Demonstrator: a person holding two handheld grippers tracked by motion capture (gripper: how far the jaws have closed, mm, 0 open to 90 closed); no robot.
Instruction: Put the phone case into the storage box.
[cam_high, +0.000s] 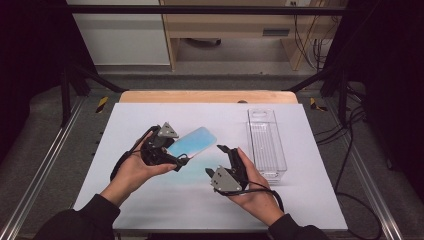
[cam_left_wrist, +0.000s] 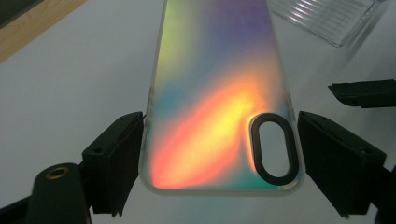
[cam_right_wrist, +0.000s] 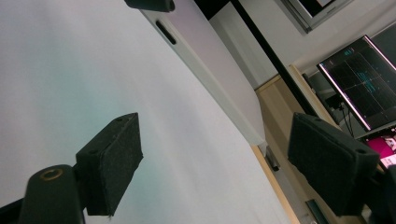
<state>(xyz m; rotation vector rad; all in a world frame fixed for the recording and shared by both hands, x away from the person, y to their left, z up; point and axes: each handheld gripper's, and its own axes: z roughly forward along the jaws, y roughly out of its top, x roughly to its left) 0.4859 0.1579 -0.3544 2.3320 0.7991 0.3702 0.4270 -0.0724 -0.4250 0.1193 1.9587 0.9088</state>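
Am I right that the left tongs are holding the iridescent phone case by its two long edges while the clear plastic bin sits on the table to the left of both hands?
Not quite: the clear plastic bin sits to the right of both hands, as the high view shows. The rest holds: the left tongs grip the iridescent phone case by its two long edges.

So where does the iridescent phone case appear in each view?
High view: iridescent phone case left of centre, in the left tool.
Left gripper view: centre, clamped by both edges.
Right gripper view: its edge crosses the upper middle.
Shared landmark: white table mat.
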